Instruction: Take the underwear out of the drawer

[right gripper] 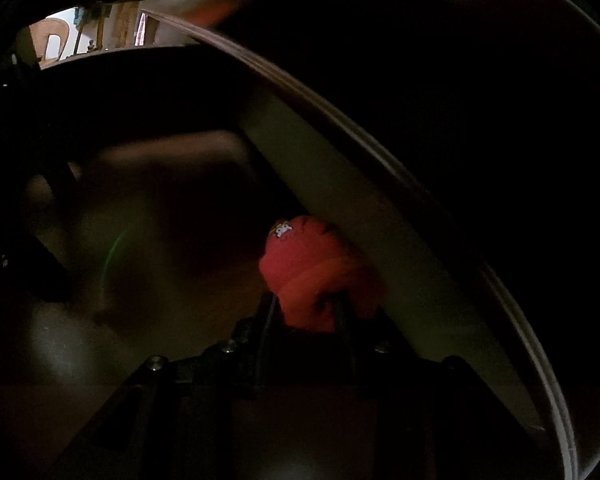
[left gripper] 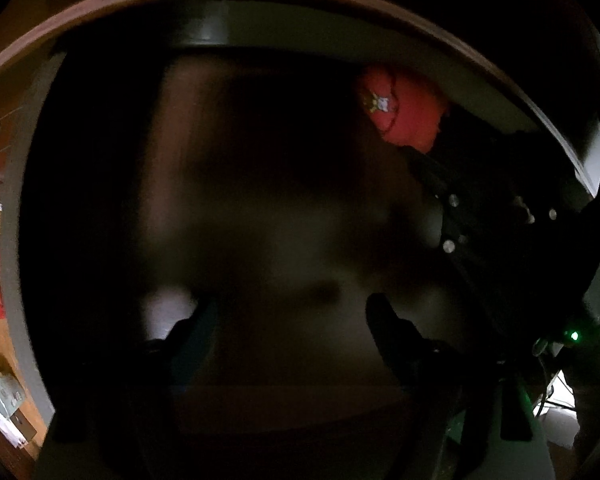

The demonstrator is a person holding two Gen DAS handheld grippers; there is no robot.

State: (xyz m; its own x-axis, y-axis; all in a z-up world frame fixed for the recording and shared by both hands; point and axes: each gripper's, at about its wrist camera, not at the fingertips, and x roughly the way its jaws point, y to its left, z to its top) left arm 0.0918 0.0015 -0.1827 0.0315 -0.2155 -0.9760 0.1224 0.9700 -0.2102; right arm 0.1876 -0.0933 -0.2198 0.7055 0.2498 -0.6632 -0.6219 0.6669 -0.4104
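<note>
Here the right tool [right gripper: 306, 312] pinches the red underwear [right gripper: 316, 276] under the drawer [right gripper: 332, 184] rim. Draw it out slowly, clear of that rim. The left tool [left gripper: 288, 320] is spread.

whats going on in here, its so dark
A person is reaching into a dim drawer with two handheld grippers. The right gripper is shut on a bundled red underwear that sits close under the drawer's pale edge. The left gripper hangs open over the dark interior, holding nothing.
</note>
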